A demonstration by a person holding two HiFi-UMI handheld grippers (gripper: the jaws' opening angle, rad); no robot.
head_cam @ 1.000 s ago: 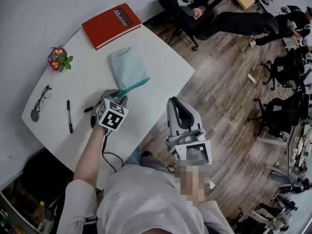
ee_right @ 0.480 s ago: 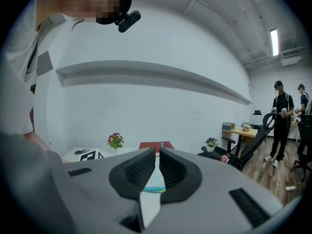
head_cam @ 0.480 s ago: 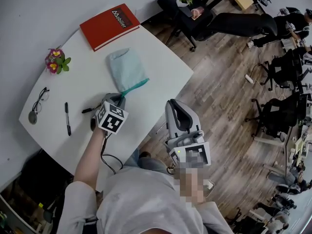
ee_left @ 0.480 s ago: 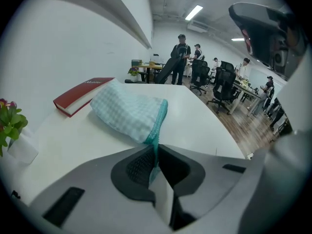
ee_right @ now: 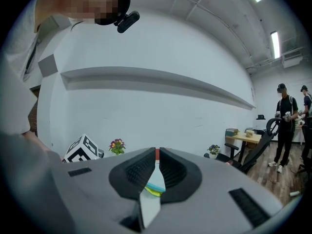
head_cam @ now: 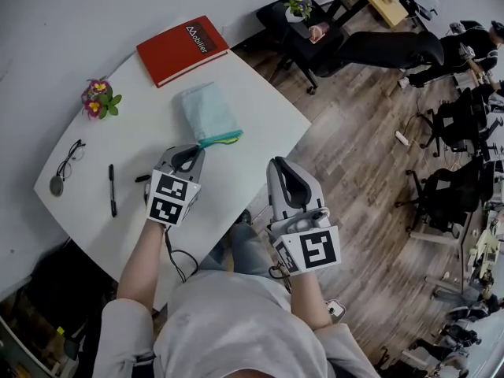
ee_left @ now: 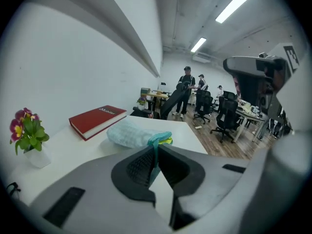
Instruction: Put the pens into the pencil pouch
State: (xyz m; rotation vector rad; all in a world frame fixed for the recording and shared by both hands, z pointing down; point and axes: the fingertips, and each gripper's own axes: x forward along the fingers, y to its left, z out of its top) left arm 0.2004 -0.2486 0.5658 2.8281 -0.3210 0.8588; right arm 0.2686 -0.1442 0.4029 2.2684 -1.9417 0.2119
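Pencil pouch (head_cam: 206, 113), pale teal, lies flat on the white table (head_cam: 260, 109), mouth end twd the person, w/ a bit of yellow-green showing at that mouth. L gripper (head_cam: 191, 154) sits right at the pouch's near end: jaws closing, darker teal trim of the pouch pinched btwn the pads, the strip running from the pouch straight into the grip. R gripper (head_cam: 282, 166) hangs to the pouch's right and nearer the person, well apart from it, off the table edge over the wood floor; jaws together, nothing btwn them, only pouch and table seen past the tips. Black pen (head_cam: 112, 189) lies well left of the pouch and nearer the person, not in the pouch. A 2nd dark marker (head_cam: 142, 178) lies btwn that pen and the pouch, just beside the L gripper, partly hidden by it. Red book (head_cam: 183, 50) is just beyond the pouch's far end, not touching. Flower pot (head_cam: 98, 98) stands left of the pouch. Glasses (head_cam: 69, 160) lie further left than the pen.
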